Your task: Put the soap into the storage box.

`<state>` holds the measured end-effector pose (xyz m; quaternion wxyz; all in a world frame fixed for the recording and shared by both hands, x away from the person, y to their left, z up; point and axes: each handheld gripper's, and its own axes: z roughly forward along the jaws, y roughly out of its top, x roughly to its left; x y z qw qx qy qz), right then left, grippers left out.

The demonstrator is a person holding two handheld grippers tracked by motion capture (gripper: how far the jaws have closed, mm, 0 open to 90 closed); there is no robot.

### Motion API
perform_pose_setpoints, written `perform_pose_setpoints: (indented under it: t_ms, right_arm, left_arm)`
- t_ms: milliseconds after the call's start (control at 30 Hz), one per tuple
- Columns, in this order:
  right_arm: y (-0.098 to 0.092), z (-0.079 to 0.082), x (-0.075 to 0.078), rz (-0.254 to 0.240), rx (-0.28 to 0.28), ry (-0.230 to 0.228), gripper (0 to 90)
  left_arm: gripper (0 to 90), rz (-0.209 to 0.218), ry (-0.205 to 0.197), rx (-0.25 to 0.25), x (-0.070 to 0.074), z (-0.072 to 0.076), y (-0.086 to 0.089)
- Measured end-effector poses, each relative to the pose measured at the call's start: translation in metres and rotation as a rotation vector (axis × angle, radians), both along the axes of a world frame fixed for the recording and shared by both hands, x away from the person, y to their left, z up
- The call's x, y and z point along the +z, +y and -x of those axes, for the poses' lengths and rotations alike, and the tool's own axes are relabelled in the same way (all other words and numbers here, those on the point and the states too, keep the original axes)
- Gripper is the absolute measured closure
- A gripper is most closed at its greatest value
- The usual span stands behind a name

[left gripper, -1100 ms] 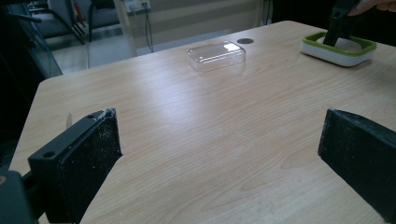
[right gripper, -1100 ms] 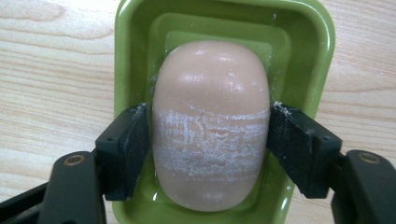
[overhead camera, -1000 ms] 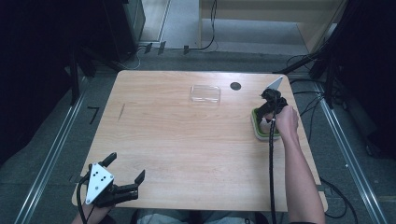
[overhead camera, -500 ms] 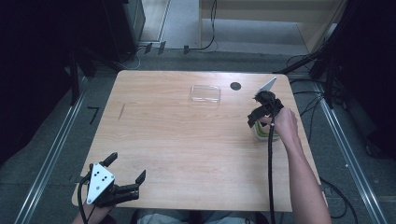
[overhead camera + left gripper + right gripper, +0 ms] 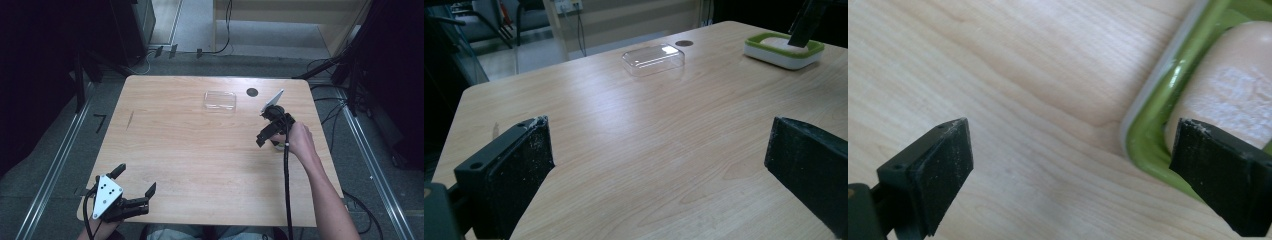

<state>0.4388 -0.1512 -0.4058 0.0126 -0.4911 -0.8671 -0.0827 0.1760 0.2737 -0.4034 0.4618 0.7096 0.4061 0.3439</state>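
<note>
High view: both tongs [image 5: 134, 181] [image 5: 265, 134] agape and empty, clear lid [image 5: 220, 100] beyond soap dish [image 5: 784, 49].

A lab: bare test table [image 5: 200, 150], floor cables [image 5: 225, 30], dark racks [image 5: 135, 25]

Both grippers' fingers [image 5: 136, 192] apart

Both grippers are black. The left gripper [image 5: 134, 196] carries a grey three-cornered plate on top, dotted with small dark screw holes, and a black cable loops from its rear. Its jaws are flat, blocky black pads — scuffed with pale specks, one with a chipped upper corner and a round hole in its side. The right gripper [image 5: 265, 134] bears a pale plate too, and a long black cable trails back along the bare forearm — no sleeve shows.
</note>
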Motion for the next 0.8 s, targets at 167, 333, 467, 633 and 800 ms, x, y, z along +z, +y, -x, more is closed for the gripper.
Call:
perform_pose_setpoints:
  t_ms: [167, 333, 467, 633, 800]
  right_arm:
    - [0.013, 0.014, 0.002, 0.01, 0.055, 0.0, 2.8]
    - [0.025, 0.026, 0.002, 0.03, 0.103, 0.005, 1.6]
    - [0.03, 0.032, 0.001, 0.033, 0.121, 0.005, 1.2]
    - [0.036, 0.042, 0.0, 0.025, 0.147, 0.012, 0.9]
    - [0.044, 0.054, -0.002, 0.035, 0.178, 0.021, 0.6]
  left_arm:
    - [0.0, 0.0, 0.0, 0.0, 0.0, 0.0, 0.0]
    - [0.0, 0.0, 0.0, 0.0, 0.0, 0.0, 0.0]
    - [0.0, 0.001, 0.0, 0.0, 0.0, 0.0, 0.0]
    - [0.0, 0.0, 0.001, -0.001, 0.0, 0.0, 0.0]
    - [0.0, 0.0, 0.001, -0.002, 0.0, 0.0, 0.0]
